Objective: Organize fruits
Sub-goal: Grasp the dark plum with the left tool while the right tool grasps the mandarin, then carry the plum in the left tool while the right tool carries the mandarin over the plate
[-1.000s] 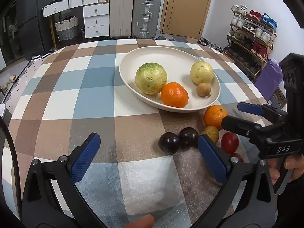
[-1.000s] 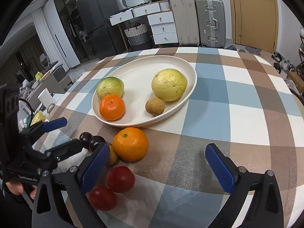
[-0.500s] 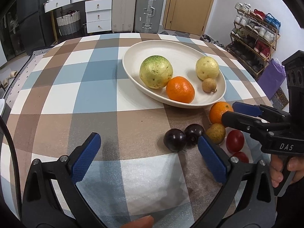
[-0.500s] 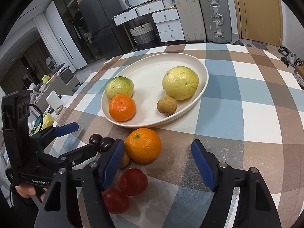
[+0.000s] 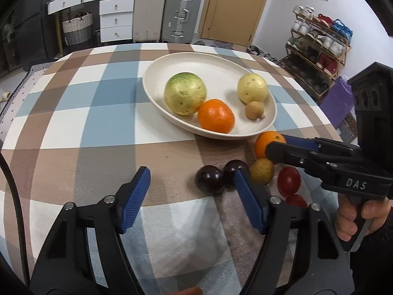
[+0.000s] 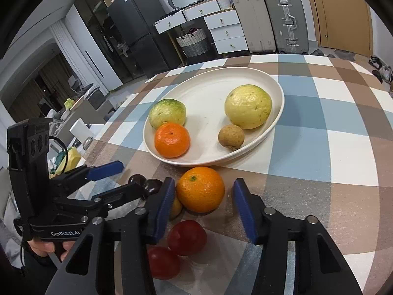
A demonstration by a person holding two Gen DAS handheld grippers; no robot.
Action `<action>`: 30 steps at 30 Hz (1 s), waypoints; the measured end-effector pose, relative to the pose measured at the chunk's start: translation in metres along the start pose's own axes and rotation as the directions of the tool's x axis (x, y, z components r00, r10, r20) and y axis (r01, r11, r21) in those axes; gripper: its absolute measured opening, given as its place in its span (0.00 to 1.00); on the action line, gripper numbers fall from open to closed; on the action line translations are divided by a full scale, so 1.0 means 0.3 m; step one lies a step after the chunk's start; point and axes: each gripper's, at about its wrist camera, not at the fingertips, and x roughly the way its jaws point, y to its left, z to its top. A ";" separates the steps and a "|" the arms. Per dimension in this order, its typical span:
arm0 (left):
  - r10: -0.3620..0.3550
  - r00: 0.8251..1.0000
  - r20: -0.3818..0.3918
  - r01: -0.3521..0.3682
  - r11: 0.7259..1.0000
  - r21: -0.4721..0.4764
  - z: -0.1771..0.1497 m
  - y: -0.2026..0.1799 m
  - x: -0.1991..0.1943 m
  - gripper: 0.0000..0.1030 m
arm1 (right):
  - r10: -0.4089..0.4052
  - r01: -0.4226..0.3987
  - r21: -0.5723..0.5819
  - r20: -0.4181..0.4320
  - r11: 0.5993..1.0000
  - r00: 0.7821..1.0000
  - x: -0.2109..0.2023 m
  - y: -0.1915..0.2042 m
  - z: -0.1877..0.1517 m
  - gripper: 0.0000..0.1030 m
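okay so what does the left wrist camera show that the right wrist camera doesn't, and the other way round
Only the left wrist view: a shoe rack by the wall and a purple bag.

Only the right wrist view: a dark fridge, and the full round of the loose orange between the closing right gripper, pads not clearly touching it.

Both: the white plate holding four fruits, two dark plums, two red fruits, suitcases, drawers, and the closing left gripper, with nothing between its fingers.

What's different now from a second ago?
Both grippers are closing. The right gripper has narrowed around the loose orange on the tablecloth, pads not visibly touching it yet. The left gripper has narrowed near the dark plums, holding nothing. The plate and all fruit stayed put.
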 end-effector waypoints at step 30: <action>-0.107 0.994 -0.012 0.108 0.994 0.007 -0.011 -0.006 -0.005 0.22 | -0.012 0.010 0.020 0.063 1.000 0.998 -0.068 -0.033 -0.008 0.39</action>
